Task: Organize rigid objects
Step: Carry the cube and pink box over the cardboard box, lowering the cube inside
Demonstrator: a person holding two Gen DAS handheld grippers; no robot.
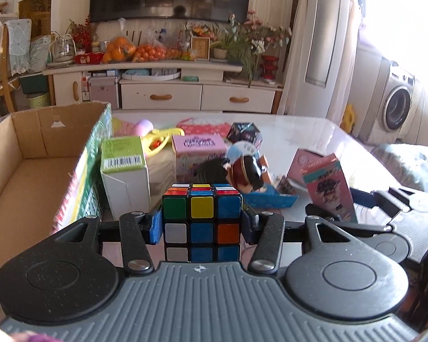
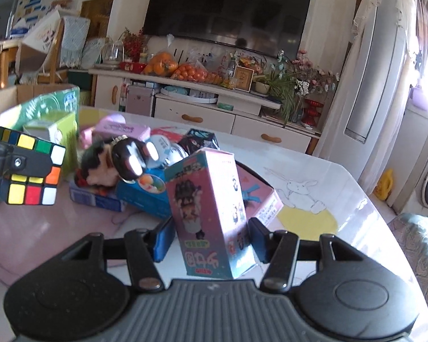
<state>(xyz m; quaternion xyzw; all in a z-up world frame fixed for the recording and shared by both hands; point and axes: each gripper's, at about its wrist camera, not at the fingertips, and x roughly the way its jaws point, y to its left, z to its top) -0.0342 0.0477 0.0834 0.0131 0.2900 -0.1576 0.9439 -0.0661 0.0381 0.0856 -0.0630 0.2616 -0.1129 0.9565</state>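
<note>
Clearly both grippers are loaded, so the step in hand looks like carrying two picked items toward storage. The left gripper [image 1: 201, 225] is clamped on a puzzle cube [image 1: 201, 222], its blue pads pressing the cube's two sides; in the right wrist view the cube hangs above the pink tabletop, clear of it. The right gripper [image 2: 211, 240] grasps a tall pink toy box [image 2: 211, 216], pads tight against both flanks, the box tilted a little. An open cardboard box [image 1: 28, 171] stands just left of the cube, empty as far as can be seen, and seems the likely destination. The next move probably calls for swinging the cube left over the carton's near wall, then letting go; the toy box would follow without striking the pile of small boxes [image 2: 145, 196] on the table [image 2: 342, 182].

Readable writing is scarce: a white carton [image 1: 125, 176] shows a barcode, and the toy box carries large characters too distorted to read.
</note>
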